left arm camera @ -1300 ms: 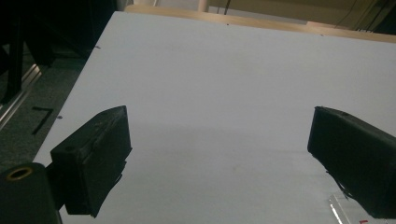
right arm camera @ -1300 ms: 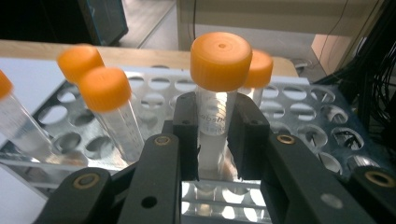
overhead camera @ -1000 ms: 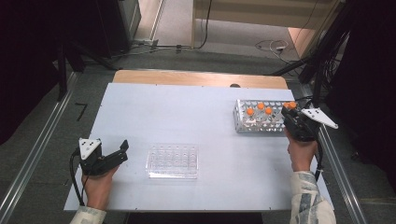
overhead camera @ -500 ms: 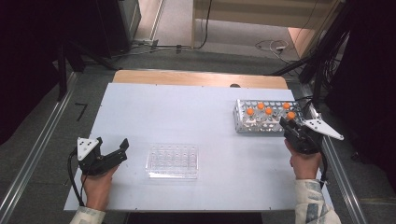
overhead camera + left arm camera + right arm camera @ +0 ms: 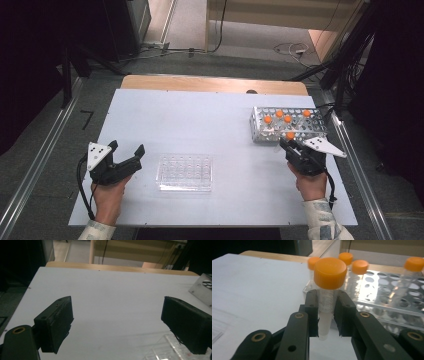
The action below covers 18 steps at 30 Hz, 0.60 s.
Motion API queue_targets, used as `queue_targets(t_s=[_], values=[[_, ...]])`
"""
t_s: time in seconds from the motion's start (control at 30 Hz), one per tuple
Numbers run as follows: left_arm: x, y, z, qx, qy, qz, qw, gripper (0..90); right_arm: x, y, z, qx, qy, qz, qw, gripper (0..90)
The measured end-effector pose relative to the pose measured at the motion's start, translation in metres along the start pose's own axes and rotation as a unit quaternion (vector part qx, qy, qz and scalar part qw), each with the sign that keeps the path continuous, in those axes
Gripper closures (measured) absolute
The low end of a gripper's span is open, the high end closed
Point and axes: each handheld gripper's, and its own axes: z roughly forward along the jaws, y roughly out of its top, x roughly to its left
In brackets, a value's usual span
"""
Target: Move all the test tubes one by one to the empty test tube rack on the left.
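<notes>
Right gripper [image 5: 325, 315]: jaws clamped on a clear tube [image 5: 325, 306] just below its orange cap [image 5: 330, 272], tube upright so the cap stays clear of the pads and the contents stay level. The tube hangs free above the table [image 5: 249, 285], lifted out of the rack [image 5: 387, 307], which stands just beyond and to the right of the jaws. Four more capped tubes stand in that rack; many holes are empty.

Left gripper [image 5: 125, 155]: jaws wide, though they have just been closing a little, nothing between them. It waits low over the table, aimed toward the clear well plate [image 5: 185, 172] just to its right — likely to steady it, or simply parked.

Hard to read: the tube's fill level and its lower tip, blurred between the pads. From the left gripper view the well plate [image 5: 170, 350] is cut off at the lower right corner behind one jaw. The farthest cap behind the held tube is smeared.
</notes>
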Motion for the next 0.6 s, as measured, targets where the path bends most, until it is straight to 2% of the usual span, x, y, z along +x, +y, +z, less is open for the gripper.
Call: queue_targets(t_s=[0.03,0.1,0.13,0.17,0.3,0.47,0.6], values=[[-0.006,0.004,0.001,0.001,-0.016,0.002,0.9999,11.1,0.004,0.000,0.001,0.002,0.004,-0.003,1.0000,72.4],[-0.014,0.007,0.003,0.001,-0.032,0.008,0.9995,11.8,0.010,0.000,0.004,0.004,0.011,-0.007,0.9999,72.3],[-0.014,0.007,0.003,0.001,-0.032,0.008,0.9995,12.3,0.013,0.000,0.005,0.004,0.014,-0.009,0.9998,72.3],[-0.022,0.010,0.006,0.003,-0.050,0.013,0.9986,13.2,0.016,0.000,0.006,0.004,0.019,-0.010,0.9998,72.3],[-0.041,0.013,0.015,0.014,-0.084,0.029,0.9960,14.6,0.028,0.000,0.011,0.010,0.039,-0.018,0.9990,72.3],[-0.066,0.016,0.023,0.022,-0.123,0.044,0.9911,15.5,0.043,-0.001,0.018,0.019,0.060,-0.028,0.9976,72.3],[-0.085,0.019,0.029,0.030,-0.156,0.057,0.9856,17.1,0.054,-0.001,0.022,0.023,0.074,-0.039,0.9963,72.3]])
